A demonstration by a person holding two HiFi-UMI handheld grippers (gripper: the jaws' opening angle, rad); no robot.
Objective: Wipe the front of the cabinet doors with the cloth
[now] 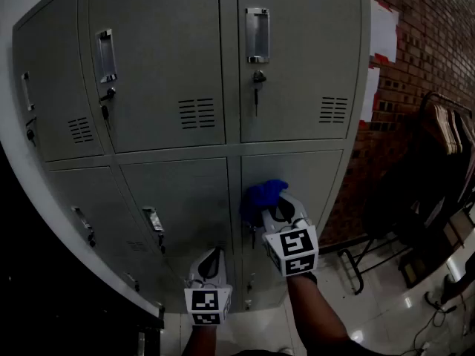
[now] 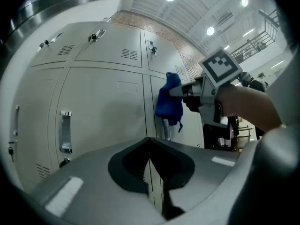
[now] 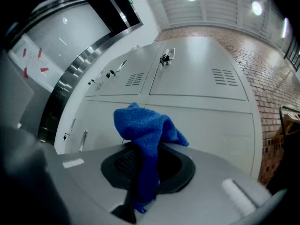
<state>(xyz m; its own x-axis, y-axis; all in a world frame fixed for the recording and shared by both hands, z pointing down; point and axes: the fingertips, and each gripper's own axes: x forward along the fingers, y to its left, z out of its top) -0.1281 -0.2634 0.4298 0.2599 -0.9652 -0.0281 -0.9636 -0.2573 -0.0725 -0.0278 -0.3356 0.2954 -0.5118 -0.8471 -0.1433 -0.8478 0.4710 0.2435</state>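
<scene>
Step in hand: wiping, on the lower row. The cloth point(image 1: 261, 193), blue and bunched, is pinched in the jaws of the right gripper point(image 1: 280, 212) and is held up at the top-left corner of the lower right door point(image 1: 315, 176), at 12 o'clock from the gripper. Contact with the door looks likely but cannot be confirmed. In the right gripper view the cloth point(image 3: 145, 130) is seen clamped mid-fold in the right gripper point(image 3: 143, 172), with a tail hanging down.

The left gripper point(image 1: 211, 262) is held at 7 o'clock from the right one, near the lower middle door point(image 1: 185, 199). Its jaws are pressed together with nothing between them, as the left gripper view shows point(image 2: 151, 161).

Next move, as judged: the cloth is to be pressed flat and swept across the door panel toward 3 o'clock, then down.

Edges to be minded: the door seam just beside the cloth, and a door handle point(image 2: 166, 128) right under it, where fabric could snag. Open panel is available toward 3 and 5 o'clock. Past the cabinet edge a brick wall point(image 1: 423, 43) and a dark rack point(image 1: 445, 139) limit the room.
</scene>
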